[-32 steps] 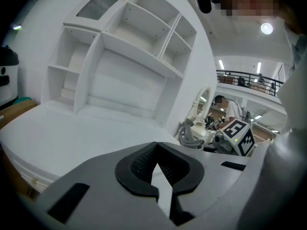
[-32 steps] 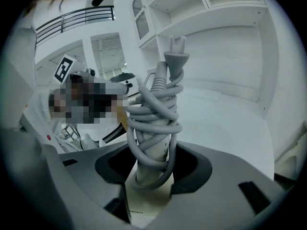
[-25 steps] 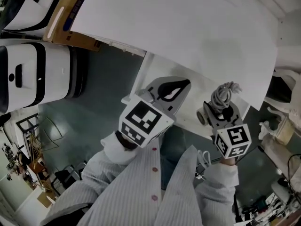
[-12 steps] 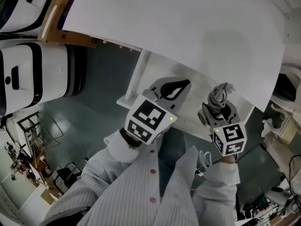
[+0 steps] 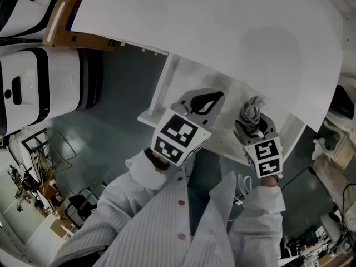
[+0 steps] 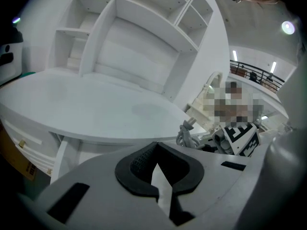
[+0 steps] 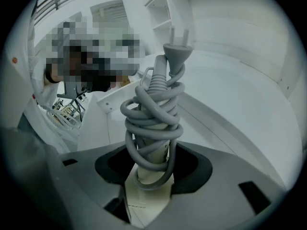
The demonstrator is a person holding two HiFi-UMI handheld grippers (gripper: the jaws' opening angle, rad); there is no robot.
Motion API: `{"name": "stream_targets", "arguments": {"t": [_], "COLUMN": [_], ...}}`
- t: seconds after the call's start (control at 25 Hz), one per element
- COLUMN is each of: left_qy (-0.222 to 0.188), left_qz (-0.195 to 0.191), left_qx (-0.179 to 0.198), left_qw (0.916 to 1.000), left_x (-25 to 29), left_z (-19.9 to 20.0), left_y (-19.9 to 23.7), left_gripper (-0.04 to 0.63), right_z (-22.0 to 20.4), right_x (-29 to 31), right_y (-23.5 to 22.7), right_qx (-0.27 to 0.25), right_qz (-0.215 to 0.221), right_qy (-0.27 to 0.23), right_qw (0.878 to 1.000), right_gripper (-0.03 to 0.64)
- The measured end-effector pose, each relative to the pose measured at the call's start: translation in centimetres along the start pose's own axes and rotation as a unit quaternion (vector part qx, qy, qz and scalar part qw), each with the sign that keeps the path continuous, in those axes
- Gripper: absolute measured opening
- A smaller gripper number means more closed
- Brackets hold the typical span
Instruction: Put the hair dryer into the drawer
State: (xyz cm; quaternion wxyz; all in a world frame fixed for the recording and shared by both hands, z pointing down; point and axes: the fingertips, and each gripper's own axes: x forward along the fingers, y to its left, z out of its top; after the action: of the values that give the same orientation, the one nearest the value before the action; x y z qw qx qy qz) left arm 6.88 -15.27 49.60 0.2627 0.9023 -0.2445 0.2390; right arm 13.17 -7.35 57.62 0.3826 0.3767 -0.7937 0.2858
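The drawer stands pulled out from under the desk's front edge, and the right gripper is clamped on the handle of the hair dryer, whose grey cord is wound round it with the plug sticking out at the far end. It hangs over the right part of the drawer, close to the desk's front edge. The left gripper hovers beside it with its 2 jaws all but together and nothing between them. I'd say this is the lowering step: next, sink the dryer below the drawer's rim, let go, then push the drawer shut.
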Motion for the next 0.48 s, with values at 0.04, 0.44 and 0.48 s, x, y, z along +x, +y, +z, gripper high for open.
{"name": "stream_targets", "arguments": {"t": [0.04,0.44,0.48], "left_qy": [-0.002,-0.003,-0.003], "left_qz": [0.001,0.009,0.009], "left_qx": [-0.001,-0.015,-0.017], "left_qw": [1.0,0.9998,0.9998], "left_x": [0.0,-0.7,-0.7], "left_z": [0.0,-1.2,-1.3], "left_y": [0.0,0.7,0.8], "left_gripper": [0.01,0.011,0.01], "right_z": [-0.2,-0.7,-0.7], "right_x": [0.3,2.7,2.9], "right_y": [0.2,1.0,1.1], "right_qx": [-0.002,-0.042,-0.049], "right_qz": [0.003,0.009,0.009], "right_qy": [0.003,0.038,0.044], "right_qw": [1.0,0.998,0.998], "right_gripper": [0.201,0.201,0.201]}}
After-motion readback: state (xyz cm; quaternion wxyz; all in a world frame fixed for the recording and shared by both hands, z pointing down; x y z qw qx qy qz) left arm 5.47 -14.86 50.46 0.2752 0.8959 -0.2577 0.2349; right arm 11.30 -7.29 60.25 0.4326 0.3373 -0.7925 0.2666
